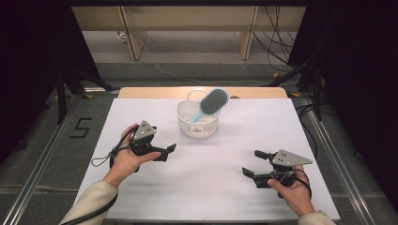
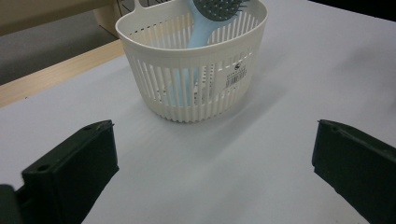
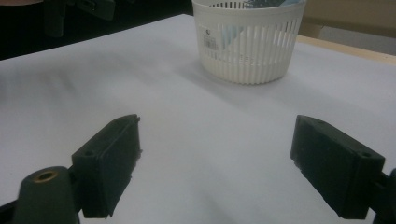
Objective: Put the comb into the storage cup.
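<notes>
A white slatted basket (image 1: pixel 198 123) stands at the back middle of the white table (image 1: pixel 206 192). A light blue hairbrush (image 1: pixel 213 102) with a grey bristle pad leans in it, handle down and head above the rim. My left gripper (image 1: pixel 167 152) is held open to the basket's front left, pointing right. My right gripper (image 1: pixel 253 163) is open near the front right, pointing left. Seen from the left gripper view, the basket (image 2: pixel 191 70) and brush (image 2: pixel 205 23) lie beyond the open gripper (image 2: pixel 212 158). In the right gripper view the basket (image 3: pixel 247 42) stands far past the open gripper (image 3: pixel 217 154). Both grippers hold nothing.
A bare wooden strip (image 1: pixel 155 92) runs along the table's far edge. Metal rails (image 1: pixel 42 164) flank the table, and a "5" mark (image 1: pixel 80 127) is on the floor at the left. Cables (image 1: pixel 277 51) lie on the floor behind. Dark curtains stand on both sides.
</notes>
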Tool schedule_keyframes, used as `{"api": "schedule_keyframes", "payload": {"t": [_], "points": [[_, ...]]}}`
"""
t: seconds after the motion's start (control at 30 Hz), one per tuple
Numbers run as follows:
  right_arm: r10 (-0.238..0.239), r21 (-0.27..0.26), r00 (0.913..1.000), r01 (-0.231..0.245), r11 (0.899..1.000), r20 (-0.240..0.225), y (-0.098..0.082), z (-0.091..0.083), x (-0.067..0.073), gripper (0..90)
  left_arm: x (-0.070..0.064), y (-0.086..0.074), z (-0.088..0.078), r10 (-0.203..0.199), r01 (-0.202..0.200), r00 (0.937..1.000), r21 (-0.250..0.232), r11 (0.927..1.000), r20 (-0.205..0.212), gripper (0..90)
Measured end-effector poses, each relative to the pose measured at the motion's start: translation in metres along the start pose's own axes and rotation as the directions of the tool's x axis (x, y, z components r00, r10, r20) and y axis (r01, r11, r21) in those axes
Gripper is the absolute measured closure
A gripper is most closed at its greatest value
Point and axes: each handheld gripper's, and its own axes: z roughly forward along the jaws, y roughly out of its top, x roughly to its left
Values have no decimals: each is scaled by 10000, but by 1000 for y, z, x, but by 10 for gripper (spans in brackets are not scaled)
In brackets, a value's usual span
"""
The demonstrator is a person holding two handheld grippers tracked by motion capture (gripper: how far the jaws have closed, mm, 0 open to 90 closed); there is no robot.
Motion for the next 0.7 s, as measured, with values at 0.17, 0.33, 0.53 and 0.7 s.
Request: {"api": "schedule_keyframes", "payload": {"t": [0.17, 0.33, 0.53, 0.7], "points": [[-31, 30, 10000, 31, 10000, -1, 0, 0, 0, 165, -2, -2, -4, 35, -35, 10000, -19, 10000, 88, 0], [-54, 11, 10000, 54, 10000, -14, 0, 0, 0, 165, -3, -8, -6, 98, -98, 9999, 60, 9999, 64, 0], [-55, 7, 10000, 55, 10000, -17, 0, 0, 0, 165, -4, -14, -11, 57, -57, 10000, 20, 10000, 33, 0], [-55, 2, 10000, 55, 10000, -27, 0, 0, 1, 165, -4, -16, -15, 12, -12, 10000, -118, 9999, -30, 0]]}}
